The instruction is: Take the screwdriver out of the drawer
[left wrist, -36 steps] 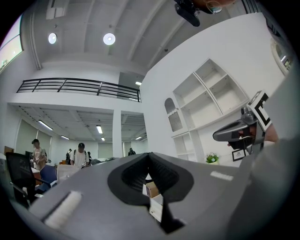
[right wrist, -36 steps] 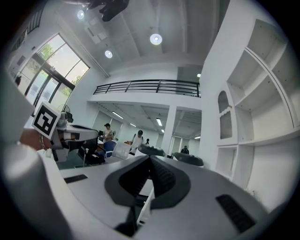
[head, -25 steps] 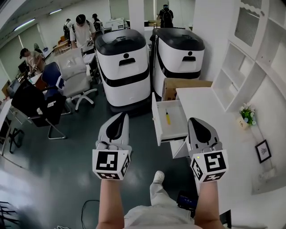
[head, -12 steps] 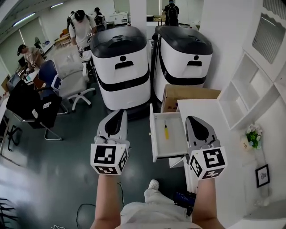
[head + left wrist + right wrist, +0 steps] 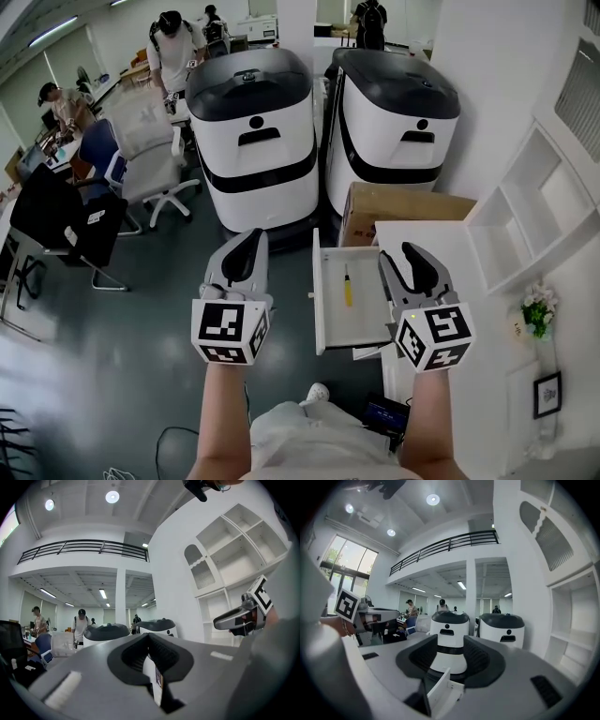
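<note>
To the far left of the left jaws, a dark grey-green floor [image 5: 122, 366] carries a black chair [image 5: 66, 220] and a white office chair [image 5: 150, 155]. People [image 5: 173, 47] stand among workstations behind them. The left gripper [image 5: 254, 240] hangs over this floor with its jaws closed together on nothing. Ahead of those jaws stands a white machine with a dark lid [image 5: 248, 122], and a second such machine [image 5: 394, 112] stands ahead of the right jaws.

Between the two pairs of jaws, nearer the right pair, a white drawer [image 5: 318, 305] stands pulled out. The yellow screwdriver [image 5: 346, 284] lies on its bottom, just left of the right jaws. The right gripper [image 5: 401, 256] is over the near edge of a white desk [image 5: 450, 246]. Its jaws are opening, spread wide, with nothing between them. A cardboard box [image 5: 403, 202] sits just beyond them.

Right of these jaws are a white shelf unit [image 5: 530, 211], a small potted plant [image 5: 536, 311] and a framed picture [image 5: 547, 394]. Overhead, a balcony with a black railing [image 5: 445, 543] runs below round ceiling lights [image 5: 432, 499].

Each marker cube [image 5: 232, 330] bears black-and-white square patterns. The picture's print is too small to read.
</note>
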Available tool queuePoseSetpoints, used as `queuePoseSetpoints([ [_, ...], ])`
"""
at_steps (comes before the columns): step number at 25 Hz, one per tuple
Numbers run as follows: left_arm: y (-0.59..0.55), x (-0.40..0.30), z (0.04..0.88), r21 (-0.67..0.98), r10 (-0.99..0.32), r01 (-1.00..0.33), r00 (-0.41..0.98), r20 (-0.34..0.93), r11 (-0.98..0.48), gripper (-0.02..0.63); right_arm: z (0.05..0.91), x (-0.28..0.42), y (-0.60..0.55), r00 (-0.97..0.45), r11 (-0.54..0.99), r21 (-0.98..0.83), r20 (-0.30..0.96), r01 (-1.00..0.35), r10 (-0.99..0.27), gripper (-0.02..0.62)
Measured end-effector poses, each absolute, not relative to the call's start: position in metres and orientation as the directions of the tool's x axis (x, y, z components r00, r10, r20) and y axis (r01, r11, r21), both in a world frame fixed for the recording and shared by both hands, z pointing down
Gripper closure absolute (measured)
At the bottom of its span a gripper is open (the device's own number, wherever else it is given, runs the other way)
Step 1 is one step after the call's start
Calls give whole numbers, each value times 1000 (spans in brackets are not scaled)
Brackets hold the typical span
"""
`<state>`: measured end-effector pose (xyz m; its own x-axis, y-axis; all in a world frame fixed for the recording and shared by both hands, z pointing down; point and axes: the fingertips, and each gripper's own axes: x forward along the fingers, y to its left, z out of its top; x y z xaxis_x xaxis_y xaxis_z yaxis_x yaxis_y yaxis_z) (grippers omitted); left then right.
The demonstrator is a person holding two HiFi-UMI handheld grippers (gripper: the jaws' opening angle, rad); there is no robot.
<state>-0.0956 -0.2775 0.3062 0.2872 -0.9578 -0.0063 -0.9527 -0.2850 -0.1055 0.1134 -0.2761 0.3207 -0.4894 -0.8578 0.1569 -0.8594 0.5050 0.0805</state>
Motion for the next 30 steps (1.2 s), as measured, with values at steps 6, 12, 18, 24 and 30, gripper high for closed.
queuePoseSetpoints([
  [6,-294,-96,317,-100,-959,-953,284,18,-284,597,340,111,-296,-497,519,70,206,-852,-843,420],
  [12,-318,-103,329,-87,-955,-951,293,45,-296,597,363,107,-319,-480,508,48,262,-860,-837,420],
  [18,-348,-109,357,-59,-946,-947,310,95,-316,597,404,104,-348,-446,485,25,352,-874,-823,420],
  [24,-378,-115,389,-34,-930,-940,331,159,-340,597,460,100,-375,-410,458,-8,458,-889,-789,420],
  [30,-404,-120,423,-3,-912,-935,347,218,-356,597,527,94,-391,-385,444,-44,578,-895,-719,420],
])
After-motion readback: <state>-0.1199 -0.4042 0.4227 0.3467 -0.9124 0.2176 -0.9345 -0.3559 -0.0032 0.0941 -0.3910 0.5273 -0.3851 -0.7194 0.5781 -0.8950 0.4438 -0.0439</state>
